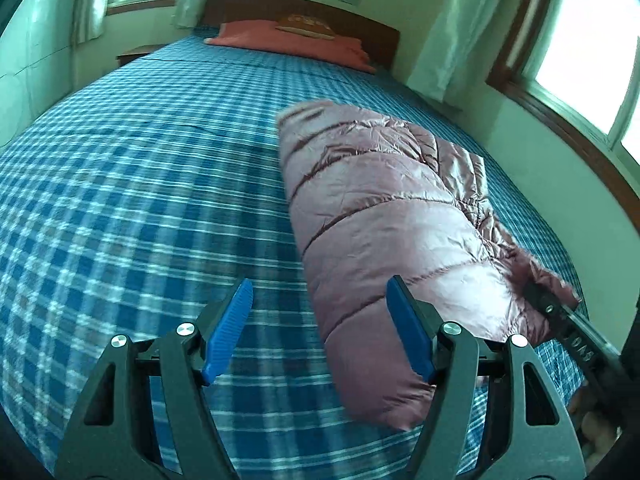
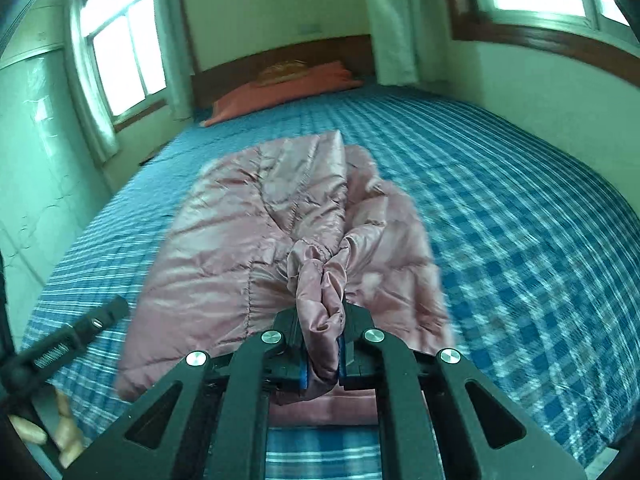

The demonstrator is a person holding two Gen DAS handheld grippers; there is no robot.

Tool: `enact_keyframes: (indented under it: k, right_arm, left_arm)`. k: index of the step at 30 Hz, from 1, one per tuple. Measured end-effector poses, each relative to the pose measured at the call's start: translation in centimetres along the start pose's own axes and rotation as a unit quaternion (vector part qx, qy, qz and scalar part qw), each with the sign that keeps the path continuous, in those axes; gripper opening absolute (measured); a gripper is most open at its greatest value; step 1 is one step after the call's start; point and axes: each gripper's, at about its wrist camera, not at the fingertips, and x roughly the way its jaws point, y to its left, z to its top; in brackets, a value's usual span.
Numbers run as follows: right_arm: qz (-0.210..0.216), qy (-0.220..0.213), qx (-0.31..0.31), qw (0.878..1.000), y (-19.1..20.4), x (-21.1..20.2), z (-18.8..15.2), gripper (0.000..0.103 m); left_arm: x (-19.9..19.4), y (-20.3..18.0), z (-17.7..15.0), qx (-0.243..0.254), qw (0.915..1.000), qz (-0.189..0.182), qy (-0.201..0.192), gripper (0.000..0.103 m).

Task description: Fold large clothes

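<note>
A shiny pink quilted jacket (image 1: 380,208) lies lengthwise on the blue plaid bed (image 1: 140,200), folded into a long narrow bundle. My left gripper (image 1: 320,284) is open above the jacket's near left edge; its right blue pad is over the fabric, its left pad over bare sheet, and nothing is clamped. In the right wrist view my right gripper (image 2: 323,312) is shut on a bunched fold of the jacket (image 2: 224,248) at its near end, fabric squeezed between the blue pads. The right tool's black tip (image 1: 556,308) also shows at the jacket's near right corner.
A red pillow (image 1: 288,44) lies by the wooden headboard (image 1: 320,8) at the far end. A wall with a window (image 1: 580,60) and curtains runs close along the bed's right side. A person's fingers (image 2: 60,428) grip the left tool at lower left.
</note>
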Motion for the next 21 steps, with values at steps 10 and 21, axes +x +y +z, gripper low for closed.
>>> enact_keyframes:
  k: [10,21]
  right_arm:
    - [-0.01,0.079,0.036,0.996,-3.8,5.7,-3.1,0.01]
    - [-0.042,0.048,0.019,0.998,-4.2,1.8,-0.5,0.03]
  left_arm:
    - [7.1,-4.1,-1.8,0.062,0.9945,0.041,0.073,0.071]
    - [4.3,-3.5,0.6,0.043,0.9959,0.061,0.051,0.067]
